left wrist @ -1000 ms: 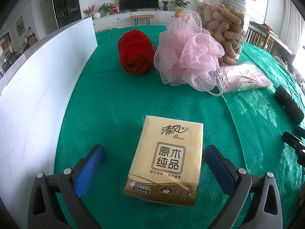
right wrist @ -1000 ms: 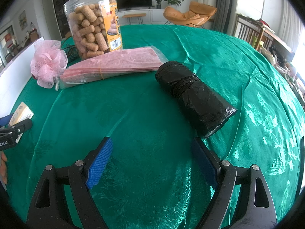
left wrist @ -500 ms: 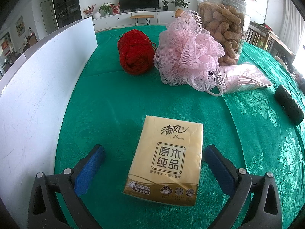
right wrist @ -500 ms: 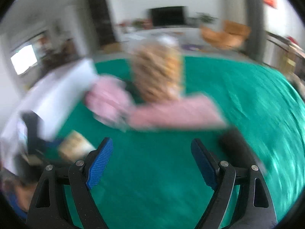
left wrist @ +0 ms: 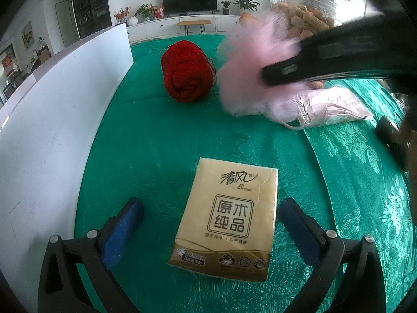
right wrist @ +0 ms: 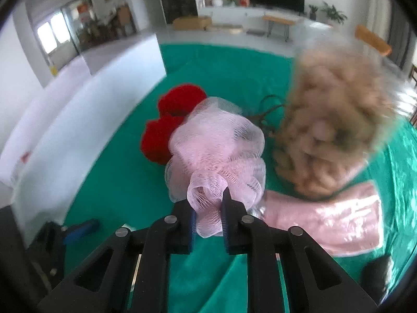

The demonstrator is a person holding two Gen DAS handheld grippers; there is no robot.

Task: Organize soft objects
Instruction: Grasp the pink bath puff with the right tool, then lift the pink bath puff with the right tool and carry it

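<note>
A pink mesh bath pouf [right wrist: 219, 154] sits on the green tablecloth; my right gripper [right wrist: 208, 216] is shut on a fold of its near side. In the left wrist view the pouf [left wrist: 245, 78] is blurred and the right gripper [left wrist: 338, 52] reaches over it from the right. A red yarn ball [left wrist: 186, 71] lies left of the pouf, and shows behind it in the right wrist view [right wrist: 166, 130]. A yellow tissue pack [left wrist: 226, 219] lies flat between the fingers of my open left gripper [left wrist: 208, 221], untouched.
A clear jar of brown snacks [right wrist: 333, 130] stands right of the pouf. A pink plastic-wrapped packet [right wrist: 325, 219] lies in front of the jar. A black roll [left wrist: 391, 135] lies at the right edge. A white box wall [left wrist: 52, 135] runs along the left.
My right gripper has swung left from the black roll to the pink pouf and shut on it. The left gripper and the tissue pack have not moved.
</note>
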